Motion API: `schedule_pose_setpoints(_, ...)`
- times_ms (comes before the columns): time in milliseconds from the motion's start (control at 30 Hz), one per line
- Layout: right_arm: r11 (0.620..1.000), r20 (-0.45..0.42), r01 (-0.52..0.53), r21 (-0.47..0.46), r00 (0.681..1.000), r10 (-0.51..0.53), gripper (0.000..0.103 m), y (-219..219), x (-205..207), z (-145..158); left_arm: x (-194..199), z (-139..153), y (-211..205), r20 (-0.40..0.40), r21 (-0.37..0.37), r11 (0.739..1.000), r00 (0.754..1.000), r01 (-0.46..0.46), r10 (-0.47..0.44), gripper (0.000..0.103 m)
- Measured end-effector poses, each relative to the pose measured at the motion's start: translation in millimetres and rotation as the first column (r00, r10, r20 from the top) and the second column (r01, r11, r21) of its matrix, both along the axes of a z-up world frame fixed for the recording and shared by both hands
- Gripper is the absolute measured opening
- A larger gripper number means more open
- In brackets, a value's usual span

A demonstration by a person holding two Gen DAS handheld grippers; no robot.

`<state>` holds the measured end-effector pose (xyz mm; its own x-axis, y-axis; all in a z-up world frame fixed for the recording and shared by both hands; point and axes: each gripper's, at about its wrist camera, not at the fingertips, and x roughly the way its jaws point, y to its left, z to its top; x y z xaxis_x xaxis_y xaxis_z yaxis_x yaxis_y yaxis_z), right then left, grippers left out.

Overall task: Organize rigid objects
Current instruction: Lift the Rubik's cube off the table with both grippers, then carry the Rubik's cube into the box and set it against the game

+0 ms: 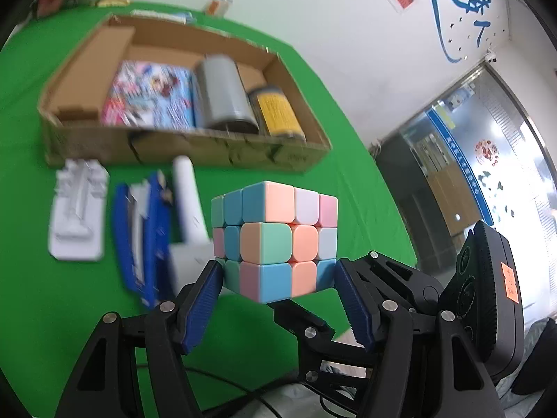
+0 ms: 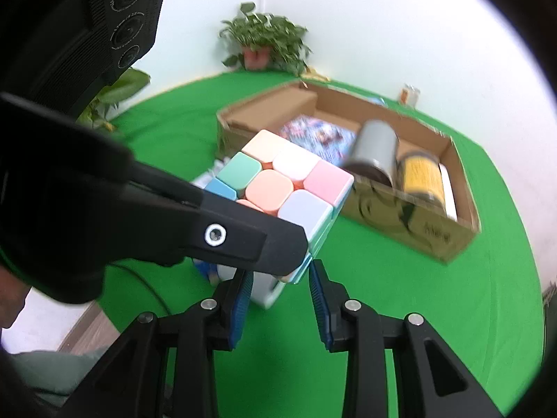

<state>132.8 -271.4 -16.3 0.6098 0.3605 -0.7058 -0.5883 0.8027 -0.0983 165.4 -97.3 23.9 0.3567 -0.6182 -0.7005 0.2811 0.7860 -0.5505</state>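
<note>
Aloft: cube held over the green table

Left gripper (image 1: 278, 275) clamps the pastel puzzle cube (image 1: 275, 240) between its blue fingers (image 1: 203, 299), above the table (image 1: 52, 313), short of the cardboard box (image 1: 181, 146). Right gripper (image 2: 280, 299) is closed narrow, holding nothing.

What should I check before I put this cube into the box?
1. Cube gripped by left claw: ok, both pads press its sides.
2. Cube clear of the table: ok.
3. Room in box: ok, its left end is bare.
4. Grey can at rest: cannot tell, blurred.
5. Right claw clear of cube: cannot tell.
</note>
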Motion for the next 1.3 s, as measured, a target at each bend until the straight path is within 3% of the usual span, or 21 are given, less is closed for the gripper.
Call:
schedule_pose_setpoints(233, 0.998, 0.091, -0.058, 0.002, 0.994, 0.058, 0.032, 29.3, 31.4, 28.2, 25.2, 43.7, 38.5, 0.094, 0.006, 0.999, 0.995, -0.047, 0.046, 0.064)
schedule_pose_setpoints(500, 0.993, 0.135, -0.114, -0.038, 0.984, 0.118, 0.032, 56.0, 87.3, 42.8, 82.9, 67.6, 63.4, 0.121, -0.001, 0.999, 0.991, -0.052, 0.052, 0.064)
schedule_pose_setpoints(633, 0.989, 0.106, -0.136, -0.058, 0.984, 0.141, 0.032, 64.0, 116.2, 39.1, 111.8, 58.0, 71.7, 0.088, 0.001, 0.998, 0.994, -0.063, 0.063, 0.064)
schedule_pose_setpoints(833, 0.990, -0.020, -0.139, -0.019, 0.990, 0.138, 0.032, 56.4, 174.1, 12.7, 158.4, 20.4, 74.7, 0.025, 0.050, 0.996, 0.997, -0.071, 0.069, 0.064)
schedule_pose_setpoints(967, 0.989, -0.074, -0.143, -0.029, 0.987, 0.140, 0.032, 61.0, 199.8, -4.3, 182.0, -4.6, 80.6, -0.024, 0.044, 0.996, 0.997, -0.077, 0.079, 0.062)
schedule_pose_setpoints(1300, 0.988, -0.203, -0.156, -0.007, 0.967, 0.151, 0.032, 57.1, 244.0, -38.8, 198.6, -36.8, 83.8, -0.099, 0.086, 0.994, 0.993, -0.060, 0.068, 0.056)
